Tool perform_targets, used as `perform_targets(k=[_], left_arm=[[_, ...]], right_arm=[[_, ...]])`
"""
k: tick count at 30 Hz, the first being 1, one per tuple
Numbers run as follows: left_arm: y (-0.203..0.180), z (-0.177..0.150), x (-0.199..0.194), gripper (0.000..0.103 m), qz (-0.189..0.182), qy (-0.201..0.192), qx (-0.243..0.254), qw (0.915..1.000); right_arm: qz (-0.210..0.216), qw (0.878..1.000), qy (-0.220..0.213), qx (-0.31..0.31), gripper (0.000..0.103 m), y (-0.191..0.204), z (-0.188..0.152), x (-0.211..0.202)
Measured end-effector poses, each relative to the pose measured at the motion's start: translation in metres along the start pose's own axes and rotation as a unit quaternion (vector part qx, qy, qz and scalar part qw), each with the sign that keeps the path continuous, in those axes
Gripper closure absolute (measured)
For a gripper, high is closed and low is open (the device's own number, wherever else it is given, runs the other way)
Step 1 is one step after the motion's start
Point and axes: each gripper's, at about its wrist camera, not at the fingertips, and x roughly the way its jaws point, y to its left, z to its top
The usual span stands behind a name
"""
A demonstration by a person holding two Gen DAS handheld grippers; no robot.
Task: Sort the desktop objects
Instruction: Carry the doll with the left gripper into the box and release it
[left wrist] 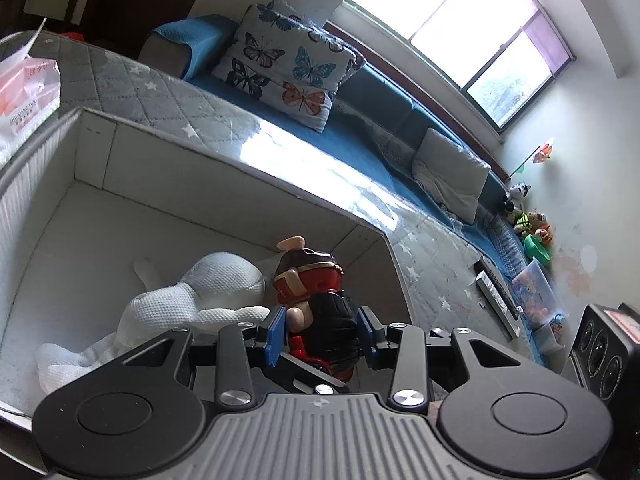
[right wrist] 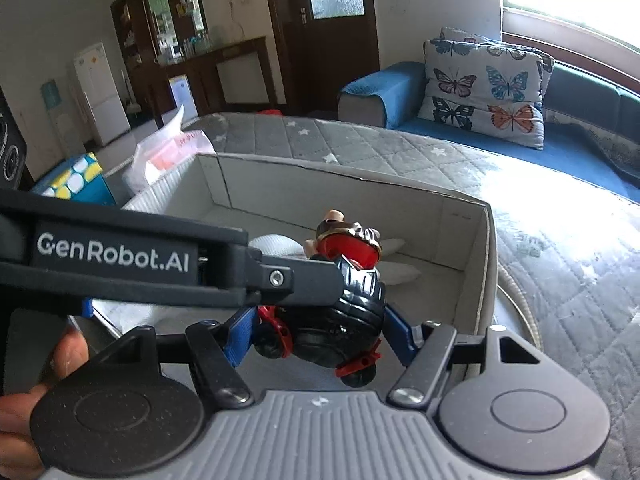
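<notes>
"GenRobot.AI" claw around toy figure over white box

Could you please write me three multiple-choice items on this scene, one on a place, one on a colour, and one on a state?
1. Where is the toy figure?
A. Above the open box
B. On the sofa
C. On the floor

2. What colour are the pads of the left hand-held gripper?
A. Yellow
B. Blue
C. Green

3. How does the white cloth lie?
A. Folded flat
B. Hung over the wall
C. Crumpled inside the box

Answers:
1. A, the box's white interior shows around and behind the figure.
2. B, blue pads flank the figure's black lower part.
3. C, it sits bunched on the box floor.
</notes>
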Motion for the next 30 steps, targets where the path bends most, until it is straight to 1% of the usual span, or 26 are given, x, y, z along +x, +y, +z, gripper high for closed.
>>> perform_targets(k=[6,14,19,25,27,28,30], left_arm=[[0.003,0.0,0.007,0.063,0.002,0.008,-0.005,0.9999],[-0.001,-0.002,0.005,0.063,0.0,0.002,0.001,1.0],[-0.007,-0.004,-0.002,0.063,-0.001,-0.003,0.006,1.0],[-0.019,-0.008,-0.011,0.063,0.0,-0.007,0.016,0.9998],[-0.025,-0.011,-0.016,0.063,0.0,-0.011,0.024,0.9997],[-0.028,-0.013,-0.019,0.063,0.0,-0.013,0.027,0.9995],[-0.033,-0.017,-0.026,0.063,-0.001,-0.017,0.032,0.9993]], right_arm=[[-0.027,0.999,0.015,-0.03,0.034,0.01,0.003,0.011],[-0.027,0.999,0.008,-0.031,0.034,0.011,0.002,0.007],[-0.02,0.999,-0.009,-0.025,0.034,0.008,0.0,-0.008],[-0.013,0.999,-0.04,-0.022,0.033,0.005,-0.004,-0.035],[-0.009,0.999,-0.05,-0.02,0.031,0.004,-0.008,-0.047],[-0.008,0.998,-0.055,-0.019,0.026,0.003,-0.01,-0.053],[-0.009,0.998,-0.064,-0.022,0.026,0.003,-0.016,-0.064]])
